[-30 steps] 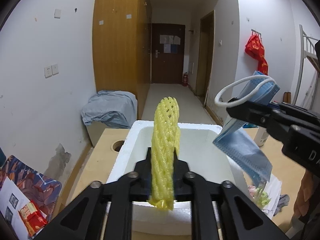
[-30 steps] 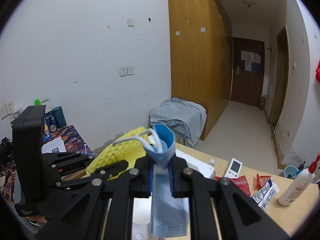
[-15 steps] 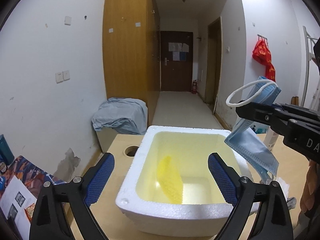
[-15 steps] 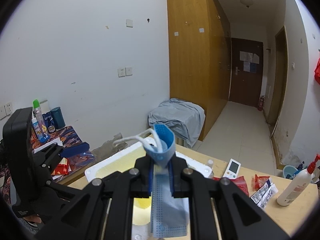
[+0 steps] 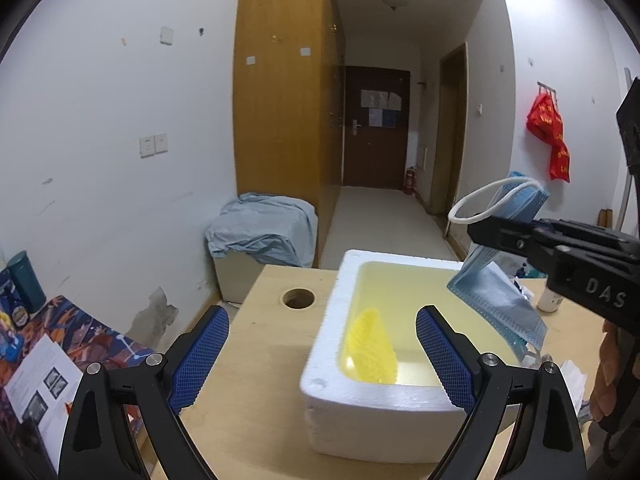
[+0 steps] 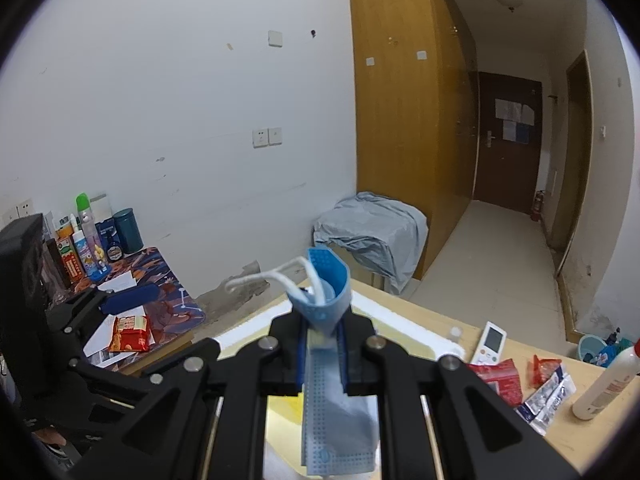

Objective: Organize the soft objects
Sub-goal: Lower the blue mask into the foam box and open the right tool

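A yellow foam fruit net lies inside the white foam box on the wooden table. My left gripper stands wide open in front of the box's left part, nothing between its blue pads. My right gripper reaches in from the right above the box's far right corner, shut on a folded blue face mask that hangs down over the box rim. In the right wrist view the mask is pinched between the jaws of the right gripper, its white ear loop sticking up.
A round hole is cut in the table left of the box. A remote, red snack packets and a white bottle lie on the right. Lower left is a patterned desk with bottles. A cloth-covered box stands beyond.
My left gripper opened and let the yellow net drop into the foam box, then drew back to the left. The right gripper kept still with the mask.
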Motion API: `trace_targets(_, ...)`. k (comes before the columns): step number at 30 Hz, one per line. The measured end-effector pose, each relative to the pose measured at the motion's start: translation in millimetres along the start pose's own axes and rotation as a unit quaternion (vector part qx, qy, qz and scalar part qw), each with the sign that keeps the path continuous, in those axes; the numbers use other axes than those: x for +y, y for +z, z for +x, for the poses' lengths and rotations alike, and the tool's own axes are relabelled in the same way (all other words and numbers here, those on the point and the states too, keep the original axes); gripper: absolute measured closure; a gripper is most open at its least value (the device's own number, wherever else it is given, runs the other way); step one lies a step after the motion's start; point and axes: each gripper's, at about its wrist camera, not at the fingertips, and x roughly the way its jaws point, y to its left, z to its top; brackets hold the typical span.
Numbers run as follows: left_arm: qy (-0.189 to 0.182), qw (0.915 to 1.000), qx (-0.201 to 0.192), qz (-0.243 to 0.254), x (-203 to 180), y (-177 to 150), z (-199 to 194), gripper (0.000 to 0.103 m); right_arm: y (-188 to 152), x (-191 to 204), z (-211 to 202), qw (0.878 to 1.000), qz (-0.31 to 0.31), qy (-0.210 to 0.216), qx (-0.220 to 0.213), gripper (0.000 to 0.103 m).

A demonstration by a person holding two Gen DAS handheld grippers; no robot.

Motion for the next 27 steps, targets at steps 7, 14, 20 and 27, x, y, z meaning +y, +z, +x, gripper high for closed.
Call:
trace_targets(7,0.013,0.9999,0.005,-0.007,10.9,-4.7,-2.9,0.008,2.0,4.7,20.3,1.0,0.003,0.01,0.013,0.087)
trace_targets(14,0.017,0.9998,0.003,-0.01,16.4,-7.6,-6.3,0.008,2.7,7.3,25.7,1.0,-0.002,0.003,0.02,0.087)
trace_targets(20,0.015,0.9998,0.003,-0.009,16.0,-7.6,-6.1,0.008,1.3,7.3,25.7,0.999,-0.006,-0.027,0.021,0.031)
trace_targets(27,0.014,0.9998,0.004,-0.014,16.9,-7.8,-7.9,0.008,5.0,9.6,11.7,0.999,-0.019,-0.049,-0.005,0.002)
